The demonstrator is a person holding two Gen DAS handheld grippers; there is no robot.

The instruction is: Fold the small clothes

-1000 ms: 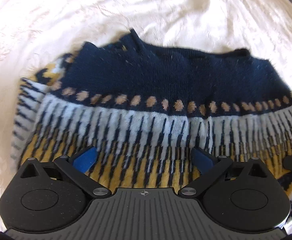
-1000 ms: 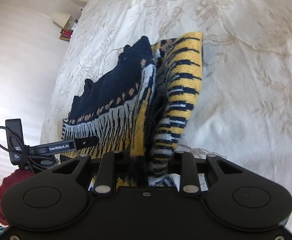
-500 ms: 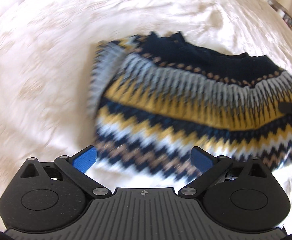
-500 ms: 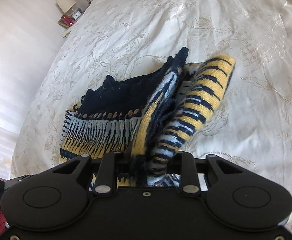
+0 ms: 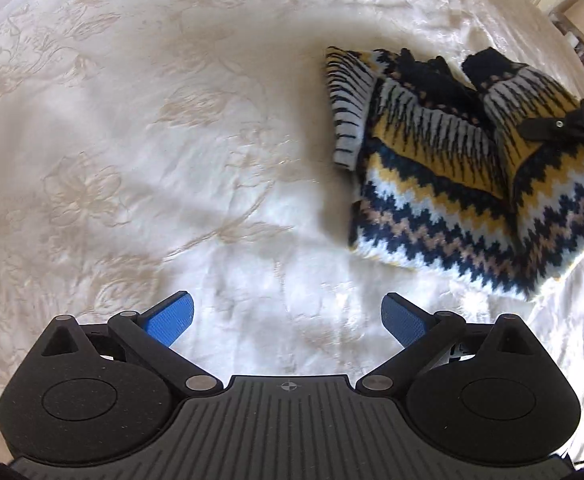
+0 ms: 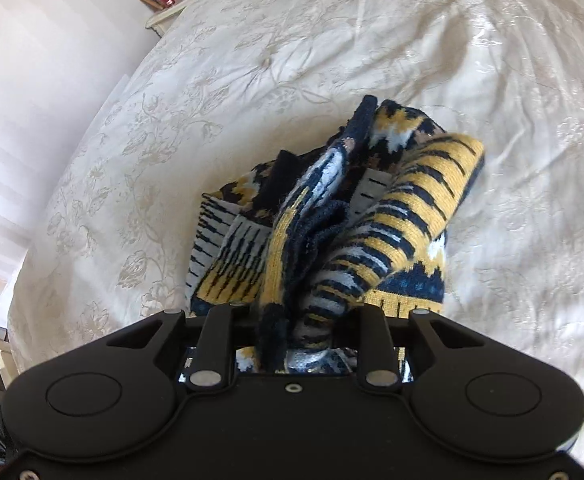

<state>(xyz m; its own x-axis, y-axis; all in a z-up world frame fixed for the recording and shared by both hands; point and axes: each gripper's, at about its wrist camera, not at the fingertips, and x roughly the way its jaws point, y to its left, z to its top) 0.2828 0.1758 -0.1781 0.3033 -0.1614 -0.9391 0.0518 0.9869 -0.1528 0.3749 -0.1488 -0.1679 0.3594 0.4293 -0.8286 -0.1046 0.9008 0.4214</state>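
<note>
since a second ago the left claw has drawn away from the sweater, which then lay right under its blue pads and now sits ahead and to its right on the bed; its jaws stand wide apart with nothing between them; the right claw has lifted its bunch of knit higher, jaws clamped on a thick gather of fabric; the risk, as a guess, is that the bunched layers slide out unevenly or that the raised side drags the flat part along the slippery bedspread, skewing the fold, since no claw pins the other edge; the sweater is a chunky knit in navy, mustard, white and tan zigzags, one side pulled up and rolled over toward the middle, a striped sleeve folded in at its far left.
</note>
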